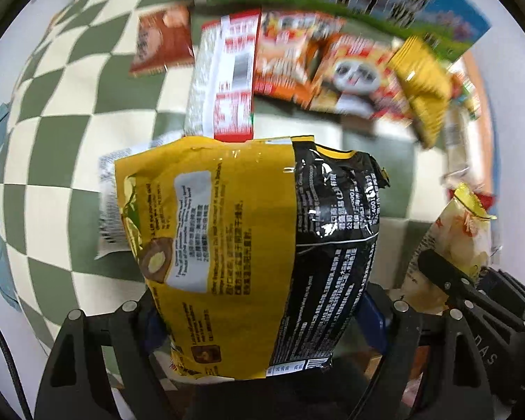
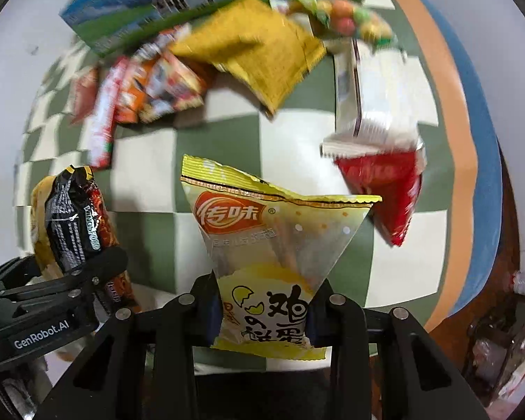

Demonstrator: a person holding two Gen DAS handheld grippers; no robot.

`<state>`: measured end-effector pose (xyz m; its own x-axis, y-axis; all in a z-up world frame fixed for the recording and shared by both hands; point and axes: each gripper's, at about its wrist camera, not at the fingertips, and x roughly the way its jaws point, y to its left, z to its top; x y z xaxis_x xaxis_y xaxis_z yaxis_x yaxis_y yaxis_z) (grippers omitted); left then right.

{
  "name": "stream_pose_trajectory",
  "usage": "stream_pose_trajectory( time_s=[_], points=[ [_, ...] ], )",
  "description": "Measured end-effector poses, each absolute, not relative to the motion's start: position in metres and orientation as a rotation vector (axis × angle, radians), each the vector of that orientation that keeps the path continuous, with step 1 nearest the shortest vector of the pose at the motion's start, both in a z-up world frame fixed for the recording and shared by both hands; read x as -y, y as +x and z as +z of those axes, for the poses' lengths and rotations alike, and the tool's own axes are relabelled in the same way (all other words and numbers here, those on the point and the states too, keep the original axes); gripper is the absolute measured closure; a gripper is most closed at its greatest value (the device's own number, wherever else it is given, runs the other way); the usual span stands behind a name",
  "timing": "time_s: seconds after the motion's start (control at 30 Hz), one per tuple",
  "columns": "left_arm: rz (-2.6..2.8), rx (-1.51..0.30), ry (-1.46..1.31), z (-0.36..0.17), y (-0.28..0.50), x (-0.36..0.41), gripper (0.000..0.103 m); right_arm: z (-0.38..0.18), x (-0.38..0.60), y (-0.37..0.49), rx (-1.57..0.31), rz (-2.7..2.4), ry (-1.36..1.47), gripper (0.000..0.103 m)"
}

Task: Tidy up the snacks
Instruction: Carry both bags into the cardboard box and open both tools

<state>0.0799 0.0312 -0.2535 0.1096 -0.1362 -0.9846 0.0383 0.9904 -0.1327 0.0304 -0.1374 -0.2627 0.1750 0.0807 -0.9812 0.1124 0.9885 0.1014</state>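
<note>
Checked desk cloth [image 2: 150, 245] lies below both lifted snacks: left tongs [image 1: 259, 318] clamp the yellow-black bag [image 1: 255, 245], right tongs [image 2: 262, 311] pinch the egg-roll pack [image 2: 273, 245]. Both look light, crinkly, slippery; grip mid-body.

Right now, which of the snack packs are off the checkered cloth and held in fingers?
Two: the yellow-and-black bag in the left gripper, and the pale yellow pack in the right gripper. The others lie on the cloth.

A green-and-white checked cloth [image 2: 227, 133] covers the tabletop. On it lie a long carton [image 2: 206, 3], orange packets [image 2: 157, 87], a yellow packet [image 2: 262, 56], a red bag [image 2: 385, 189] and a white box [image 2: 367, 91].
</note>
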Motion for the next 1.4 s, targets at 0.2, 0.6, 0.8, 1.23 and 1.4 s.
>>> stream_pose_trajectory(
  time_s=[0.2, 0.6, 0.8, 1.23, 1.4],
  points=[
    [-0.169, -1.331, -0.156, -0.176, 0.101, -0.028, 0.018, -0.193, 0.152, 0.056, -1.325, 0.095, 0.185, 0.065],
    [-0.197, -1.199, -0.179, -0.058, 0.311, 0.006, 0.017, -0.068, 0.186, 0.261, -1.102, 0.213, 0.172, 0.065],
    [-0.162, -1.300, -0.141, -0.099, 0.421, 0.022, 0.017, -0.101, 0.189, 0.371, -1.211, 0.229, 0.124, 0.065],
    [-0.130, -1.569, -0.126, -0.215, 0.510, 0.037, 0.017, -0.209, 0.178, 0.474, -1.467, 0.261, 0.130, 0.046],
    [-0.112, -1.565, -0.094, -0.222, 0.511, 0.036, 0.005, -0.233, 0.181, 0.495, -1.515, 0.236, 0.103, 0.005]
  ],
)
